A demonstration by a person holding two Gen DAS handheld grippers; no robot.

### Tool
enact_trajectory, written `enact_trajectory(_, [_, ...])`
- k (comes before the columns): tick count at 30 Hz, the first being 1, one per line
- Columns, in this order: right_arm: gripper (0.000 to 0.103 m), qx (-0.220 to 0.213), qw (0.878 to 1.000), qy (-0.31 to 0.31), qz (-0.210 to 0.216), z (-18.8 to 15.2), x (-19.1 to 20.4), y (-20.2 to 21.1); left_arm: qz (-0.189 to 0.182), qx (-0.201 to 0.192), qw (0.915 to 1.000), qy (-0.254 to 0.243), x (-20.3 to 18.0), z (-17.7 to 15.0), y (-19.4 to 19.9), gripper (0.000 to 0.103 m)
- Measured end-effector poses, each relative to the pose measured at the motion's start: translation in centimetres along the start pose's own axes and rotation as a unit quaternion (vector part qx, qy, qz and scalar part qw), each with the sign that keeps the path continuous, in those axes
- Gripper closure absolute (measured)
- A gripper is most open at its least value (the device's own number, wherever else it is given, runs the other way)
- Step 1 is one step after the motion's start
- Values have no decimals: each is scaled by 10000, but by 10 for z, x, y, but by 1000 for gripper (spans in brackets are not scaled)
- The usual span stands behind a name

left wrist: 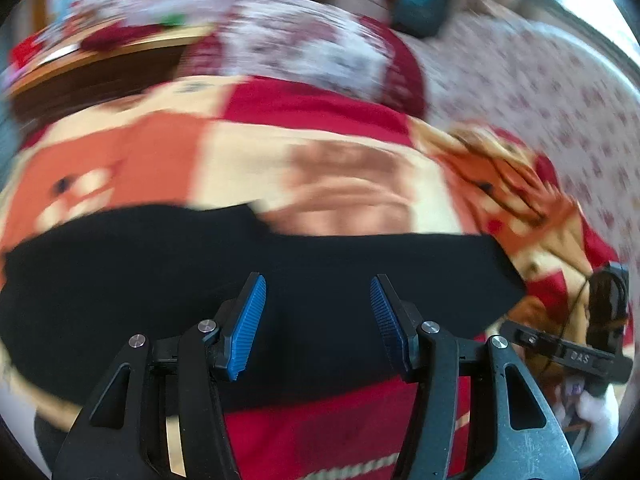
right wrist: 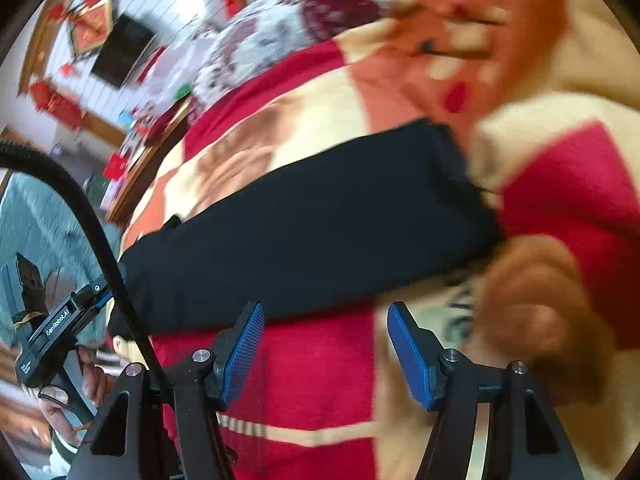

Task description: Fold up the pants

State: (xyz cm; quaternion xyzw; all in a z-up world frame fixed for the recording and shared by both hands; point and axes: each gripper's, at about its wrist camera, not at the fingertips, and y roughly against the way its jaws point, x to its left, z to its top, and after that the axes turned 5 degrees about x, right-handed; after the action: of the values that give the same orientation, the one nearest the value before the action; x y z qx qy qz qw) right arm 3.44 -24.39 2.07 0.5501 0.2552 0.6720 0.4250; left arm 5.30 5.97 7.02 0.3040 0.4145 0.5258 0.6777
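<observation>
Red, cream and orange cartoon-print blanket (left wrist: 312,148) covers the bed, with the black pants (left wrist: 248,280) lying flat across it as a long folded band, one end toward the blanket's red patch in the right wrist view. Left gripper (left wrist: 318,320) hangs over the pants, jaws apart, nothing between the blue pads. Right gripper (right wrist: 326,354) sits just beside the pants' near edge, jaws apart, empty.

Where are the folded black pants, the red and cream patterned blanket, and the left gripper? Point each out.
folded black pants (right wrist: 304,216): right wrist view, middle of the dark cloth.
red and cream patterned blanket (left wrist: 256,148): left wrist view, bare cream patch beyond the pants.
left gripper (left wrist: 318,308): left wrist view, midway between its blue-padded fingertips.
</observation>
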Motion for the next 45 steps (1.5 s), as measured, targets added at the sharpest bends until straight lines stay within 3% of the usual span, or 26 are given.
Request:
enact_trajectory(5, [40,-54,9996,-284,17,4,-21,-1,-685,536,9923,-883,-48,31,-46,48])
enact_trajectory(12, [40,-267,9977,-489,377,15,-35,-14,-1055,1067,9634,-2221,-112,74,-113,48])
enact_trajectory(20, [30,-667,9954,-311,612,11,-38,-16,-1554,1617,9327,-2824,-154,99,-165,48])
enact_trajectory(29, [30,-818,9922,-429,842,9,-44,-16,-1887,2115,8768,-3884,-200,90,-190,48])
enact_trajectory(33, [33,-965,9909,-389,858,7,-44,-16,-1914,2243,8621,-4121,-219,88,-203,47])
enact_trajectory(36, [58,-996,9908,-464,788,8,-50,-16,-1888,2290,8626,-4097,-229,90,-208,52])
enact_trajectory(37, [62,-994,9903,-522,816,9,-53,-16,-1862,2205,8629,-4148,-232,88,-208,70])
enact_trajectory(39, [78,-983,9894,-519,930,9,-55,-15,-1893,2150,8657,-4105,-235,87,-207,81])
enact_trajectory(40, [79,-944,9888,-535,1020,11,-55,-16,-1932,2137,8676,-4052,-235,87,-205,89])
enact_trajectory(45, [88,-1032,9869,-385,1178,17,-47,-5,-2248,1780,8764,-3868,-228,99,-171,95])
